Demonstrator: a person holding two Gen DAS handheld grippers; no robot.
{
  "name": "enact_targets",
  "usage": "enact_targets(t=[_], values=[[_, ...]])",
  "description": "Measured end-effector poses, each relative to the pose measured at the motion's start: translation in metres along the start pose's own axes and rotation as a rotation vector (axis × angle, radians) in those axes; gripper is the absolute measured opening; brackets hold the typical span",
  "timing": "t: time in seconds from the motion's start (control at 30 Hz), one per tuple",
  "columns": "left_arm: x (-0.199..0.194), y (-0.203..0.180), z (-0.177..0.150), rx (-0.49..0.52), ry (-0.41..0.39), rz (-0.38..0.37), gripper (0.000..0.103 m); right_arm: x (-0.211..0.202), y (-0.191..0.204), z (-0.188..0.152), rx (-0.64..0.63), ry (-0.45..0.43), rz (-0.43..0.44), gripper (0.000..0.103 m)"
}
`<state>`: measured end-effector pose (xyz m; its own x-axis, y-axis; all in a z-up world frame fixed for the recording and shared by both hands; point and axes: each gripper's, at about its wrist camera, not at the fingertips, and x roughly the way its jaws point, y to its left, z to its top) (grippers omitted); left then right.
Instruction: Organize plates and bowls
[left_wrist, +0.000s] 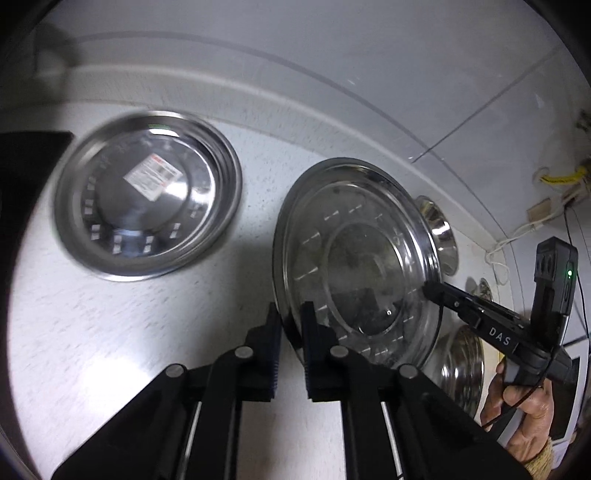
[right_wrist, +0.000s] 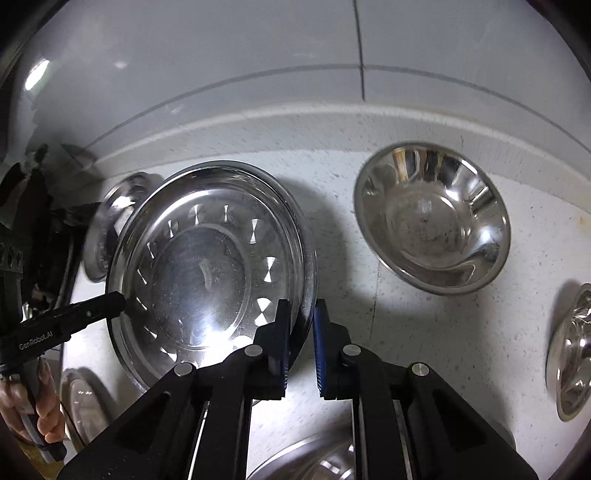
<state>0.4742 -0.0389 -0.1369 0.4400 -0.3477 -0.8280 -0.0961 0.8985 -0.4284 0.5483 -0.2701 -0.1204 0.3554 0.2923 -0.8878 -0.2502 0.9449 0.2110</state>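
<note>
Plate (left_wrist: 354, 258), stainless, patterned well: held off the counter (left_wrist: 110, 332) and tilted, with both grippers on its rim. My left gripper (left_wrist: 291, 325) has its jaws pinching the near edge, rim between the pads. My right gripper (right_wrist: 301, 332) pinches the opposite edge the same way; in the left wrist view its black fingertip sits against the plate's right rim. Both sets of jaws are nearly pressed together, only the thin metal lip separating them.

All positions taken from the held plate. To its left, well apart, a second plate (left_wrist: 147, 195) lies flat on the counter with a white label in its well. To its right, near, a deep bowl (right_wrist: 432, 218) rests tilted on the counter. A further bowl (right_wrist: 572, 350) lies beyond that at the frame edge, and another piece of steelware (right_wrist: 314, 461) sits below the plate, mostly hidden by the gripper body. Behind the plate, a smaller steel dish (right_wrist: 110, 225) peeks out on its left.

Step in hand, my reading: two-handed pick-up of one plate, just secured, carry not yet begun.

Next move, as I judge it: level the plate, take it leftward to the labelled plate and nest it on top. Both hands need to travel together, since the rim is thin and slick and uneven pull could twist it out of one grip. Release only once it is seated.
</note>
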Motion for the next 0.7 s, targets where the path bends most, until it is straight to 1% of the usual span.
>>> enact_targets(t=[0.17,0.3,0.43,0.5,0.6,0.7], values=[[-0.048,0.004,-0.032,0.036,-0.019,0.008,0.01,-0.035,0.023,-0.025,-0.04,-0.044,0.037,0.011],[-0.089,0.021,-0.066,0.059,-0.018,0.002,0.011,-0.061,0.052,-0.06,-0.07,-0.057,0.062,0.011],[-0.133,0.052,-0.102,0.082,-0.02,-0.014,0.011,-0.077,0.089,-0.096,-0.092,-0.057,0.078,0.012],[-0.149,0.068,-0.116,0.084,-0.012,-0.006,0.011,-0.083,0.106,-0.115,-0.095,-0.052,0.083,0.012],[-0.166,0.087,-0.139,0.099,0.008,0.006,0.011,-0.084,0.134,-0.149,-0.091,-0.029,0.105,0.012],[-0.175,0.119,-0.16,0.102,0.038,0.022,0.01,-0.079,0.161,-0.175,-0.081,-0.006,0.124,0.013]])
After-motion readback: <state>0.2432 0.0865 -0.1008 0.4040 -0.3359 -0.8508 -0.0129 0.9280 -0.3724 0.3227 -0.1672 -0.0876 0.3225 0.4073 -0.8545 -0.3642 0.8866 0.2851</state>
